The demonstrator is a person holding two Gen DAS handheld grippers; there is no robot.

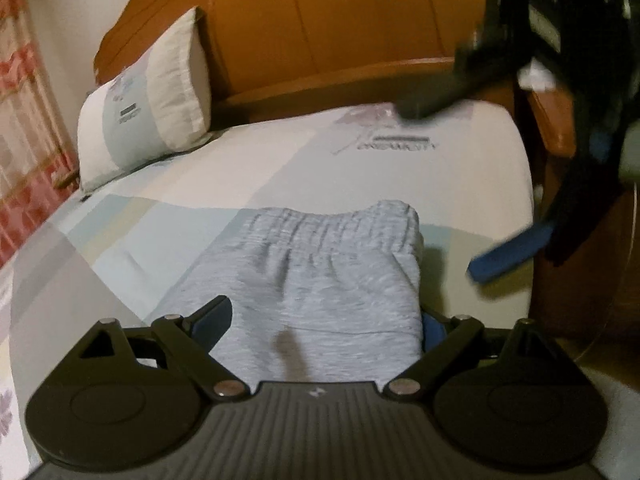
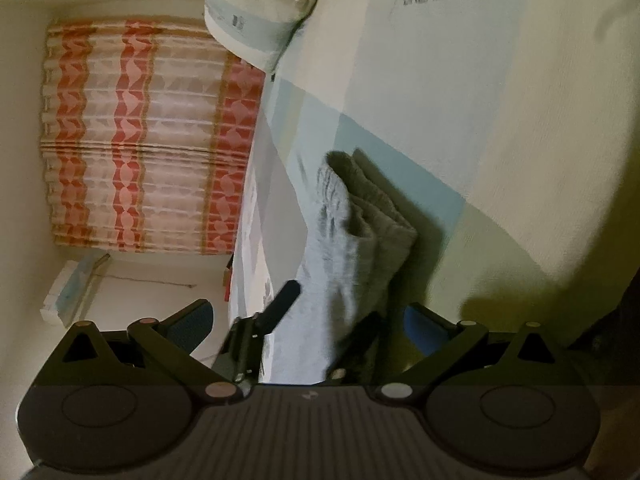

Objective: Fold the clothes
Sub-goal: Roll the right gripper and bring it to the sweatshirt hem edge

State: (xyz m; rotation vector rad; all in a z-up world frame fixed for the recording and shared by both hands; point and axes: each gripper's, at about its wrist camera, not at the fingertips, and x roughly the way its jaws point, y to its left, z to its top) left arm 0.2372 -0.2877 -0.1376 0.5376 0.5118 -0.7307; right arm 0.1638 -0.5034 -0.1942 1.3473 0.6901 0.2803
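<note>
Fingers of left gripper (image 1: 326,314) spread apart, straddling folded grey knit garment (image 1: 320,280) at lower centre. Right gripper (image 2: 308,320) likewise apart, blurred at upper right of left view. "DREAMCITY" printed on pastel patchwork bedsheet (image 2: 440,80), top of right view.

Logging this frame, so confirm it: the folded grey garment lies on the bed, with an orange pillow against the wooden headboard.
One thing is off: the pillow is white with pale blue bands, not orange; the orange-brown is the wooden headboard behind it. The left wrist view shows this. The folded grey garment does lie on the bed.
</note>
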